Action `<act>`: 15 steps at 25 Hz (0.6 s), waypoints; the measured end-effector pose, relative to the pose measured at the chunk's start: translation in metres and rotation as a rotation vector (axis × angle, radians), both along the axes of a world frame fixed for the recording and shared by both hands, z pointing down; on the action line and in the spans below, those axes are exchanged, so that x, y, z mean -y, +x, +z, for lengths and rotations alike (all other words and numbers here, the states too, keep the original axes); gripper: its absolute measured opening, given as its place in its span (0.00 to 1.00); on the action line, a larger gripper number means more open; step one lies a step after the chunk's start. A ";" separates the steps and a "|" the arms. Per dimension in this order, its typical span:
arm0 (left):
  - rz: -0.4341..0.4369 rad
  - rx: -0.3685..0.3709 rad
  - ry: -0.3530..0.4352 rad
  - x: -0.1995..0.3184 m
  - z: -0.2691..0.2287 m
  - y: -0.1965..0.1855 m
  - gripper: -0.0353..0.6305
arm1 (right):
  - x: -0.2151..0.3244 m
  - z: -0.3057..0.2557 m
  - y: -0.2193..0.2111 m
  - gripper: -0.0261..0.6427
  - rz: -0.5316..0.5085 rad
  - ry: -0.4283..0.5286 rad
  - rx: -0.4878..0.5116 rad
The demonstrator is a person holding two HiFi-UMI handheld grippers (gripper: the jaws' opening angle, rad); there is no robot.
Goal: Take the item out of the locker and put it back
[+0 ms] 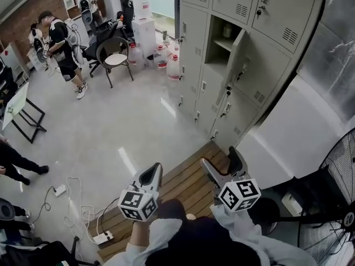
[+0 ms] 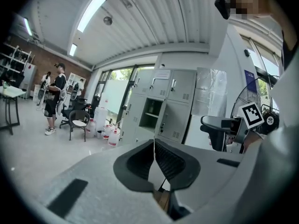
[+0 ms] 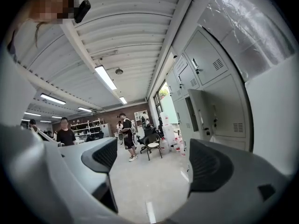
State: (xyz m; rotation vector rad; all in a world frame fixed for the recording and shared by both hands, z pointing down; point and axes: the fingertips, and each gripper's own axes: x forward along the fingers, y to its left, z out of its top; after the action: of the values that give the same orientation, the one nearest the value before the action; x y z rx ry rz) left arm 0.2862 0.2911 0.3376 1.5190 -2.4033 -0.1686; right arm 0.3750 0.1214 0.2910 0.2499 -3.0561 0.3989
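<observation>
The locker bank is seen well ahead, with one door swung open. A small pale item is left on the upper shelf inside. The right gripper is held spread wide and empty. The left gripper is pressed closed on nothing. The take-out step is judged not yet begun. An approach and a reach into the open compartment are called for next.

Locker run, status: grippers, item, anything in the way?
Left gripper shut, empty. Right gripper open, empty. Locker door open, small item on upper shelf. Nothing blocking.
</observation>
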 end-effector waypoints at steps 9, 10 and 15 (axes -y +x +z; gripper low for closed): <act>0.025 0.003 -0.017 0.053 0.047 -0.105 0.07 | 0.040 0.054 -0.109 0.73 -0.026 -0.025 -0.024; 0.026 0.007 -0.012 0.060 0.055 -0.127 0.07 | 0.047 0.060 -0.128 0.73 -0.026 -0.022 -0.017; 0.065 0.061 0.024 0.099 0.076 -0.245 0.07 | 0.081 0.083 -0.241 0.73 -0.007 -0.001 0.029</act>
State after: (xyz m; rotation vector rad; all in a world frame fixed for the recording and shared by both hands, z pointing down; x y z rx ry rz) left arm 0.0411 0.1922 0.4131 1.6339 -2.4029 -0.1396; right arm 0.1341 0.0401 0.3744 0.2355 -3.0843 0.4068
